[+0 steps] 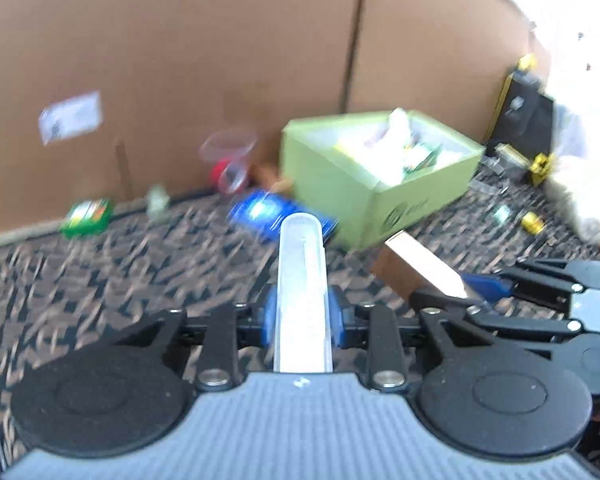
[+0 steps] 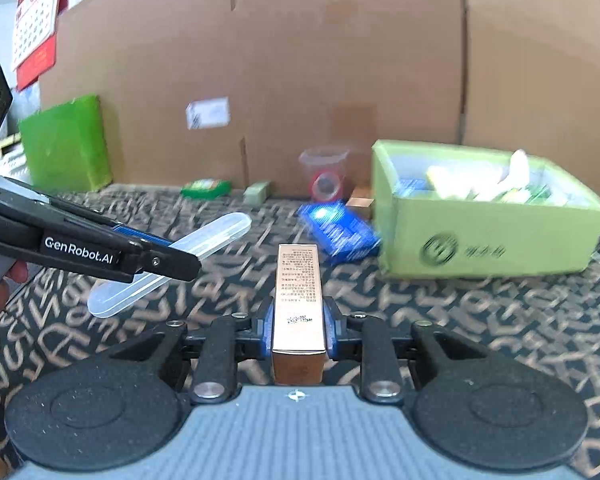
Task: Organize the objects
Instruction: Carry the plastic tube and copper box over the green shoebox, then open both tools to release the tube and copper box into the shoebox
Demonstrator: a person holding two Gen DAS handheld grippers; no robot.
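My left gripper (image 1: 302, 316) is shut on a long clear plastic case (image 1: 302, 280) that sticks forward above the patterned carpet. It also shows in the right wrist view (image 2: 160, 258) with the clear case (image 2: 216, 236) at the left. My right gripper (image 2: 298, 330) is shut on a slim copper-coloured box (image 2: 298, 292), also in the left wrist view (image 1: 416, 268). A light green open box (image 1: 376, 176) (image 2: 488, 232) holding several items stands ahead. A blue packet (image 1: 272, 212) (image 2: 340, 228) lies beside it.
A cardboard wall (image 2: 300, 60) closes the back. Along it lie a clear cup with a red roll (image 2: 326, 176), a green packet (image 2: 206, 189), a small pale box (image 2: 256, 192) and a green upright box (image 2: 66, 148). Black and yellow items (image 1: 528, 120) stand at the right.
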